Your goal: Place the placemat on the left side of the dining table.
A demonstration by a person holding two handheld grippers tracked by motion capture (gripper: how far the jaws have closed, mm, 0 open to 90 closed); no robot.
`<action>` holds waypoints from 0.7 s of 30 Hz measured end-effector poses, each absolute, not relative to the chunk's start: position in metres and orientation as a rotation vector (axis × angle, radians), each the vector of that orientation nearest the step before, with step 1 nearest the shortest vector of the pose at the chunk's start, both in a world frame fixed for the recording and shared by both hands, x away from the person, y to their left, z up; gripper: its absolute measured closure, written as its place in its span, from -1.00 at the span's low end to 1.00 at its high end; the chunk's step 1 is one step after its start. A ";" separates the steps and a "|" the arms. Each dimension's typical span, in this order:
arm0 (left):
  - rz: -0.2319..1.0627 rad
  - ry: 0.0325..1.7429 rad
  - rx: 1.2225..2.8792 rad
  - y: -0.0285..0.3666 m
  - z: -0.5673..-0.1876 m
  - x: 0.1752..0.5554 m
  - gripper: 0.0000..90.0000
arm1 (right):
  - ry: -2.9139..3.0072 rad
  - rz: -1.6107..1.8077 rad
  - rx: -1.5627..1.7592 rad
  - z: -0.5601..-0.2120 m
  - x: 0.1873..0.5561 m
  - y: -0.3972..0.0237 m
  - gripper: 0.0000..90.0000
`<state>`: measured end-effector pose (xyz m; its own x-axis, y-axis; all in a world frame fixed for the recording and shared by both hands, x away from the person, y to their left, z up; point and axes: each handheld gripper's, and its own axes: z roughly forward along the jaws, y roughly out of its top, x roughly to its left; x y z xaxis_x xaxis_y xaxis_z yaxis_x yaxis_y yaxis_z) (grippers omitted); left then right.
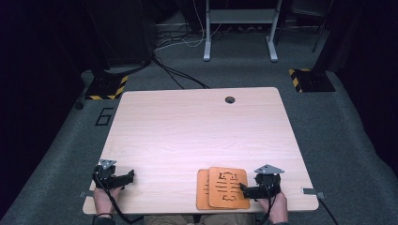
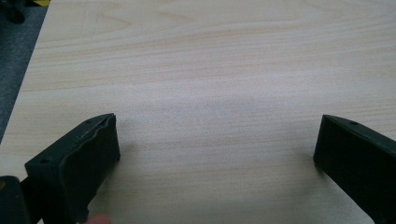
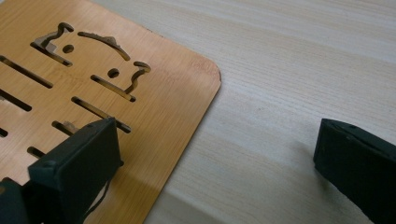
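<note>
Right hand: one hand (image 1: 278,208) comes in over the near edge of the table (image 1: 187,131) by its near right corner, holding the right gripper.
Right gripper: the right gripper (image 1: 248,190) (image 3: 217,154) points left toward the boards; its jaws stand wide apart, one over the top board's right edge, the other over bare table, gripping nothing.
Boards: two thin wooden boards with rounded corners lie stacked at the near edge, right of centre. The upper board (image 1: 228,187) (image 3: 93,84) has slots and curved cut-outs through it; the lower board (image 1: 202,190) sticks out to the left beneath it.
Left hand: one hand (image 1: 104,197) comes in at the near left corner, holding the left gripper.
Left gripper: the left gripper (image 1: 126,178) (image 2: 217,149) points right along the near edge, low over bare wood, jaws spread wide and empty.
Table: one pale wooden top with a round cable hole (image 1: 230,100) near the far edge.
</note>
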<state>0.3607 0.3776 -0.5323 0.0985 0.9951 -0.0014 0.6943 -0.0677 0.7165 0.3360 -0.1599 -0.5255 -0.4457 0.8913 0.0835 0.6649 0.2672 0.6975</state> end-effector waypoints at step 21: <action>0.613 1.580 1.880 0.348 -0.506 0.356 -1.00 | 2.215 0.974 1.423 -0.526 0.337 -0.161 -1.00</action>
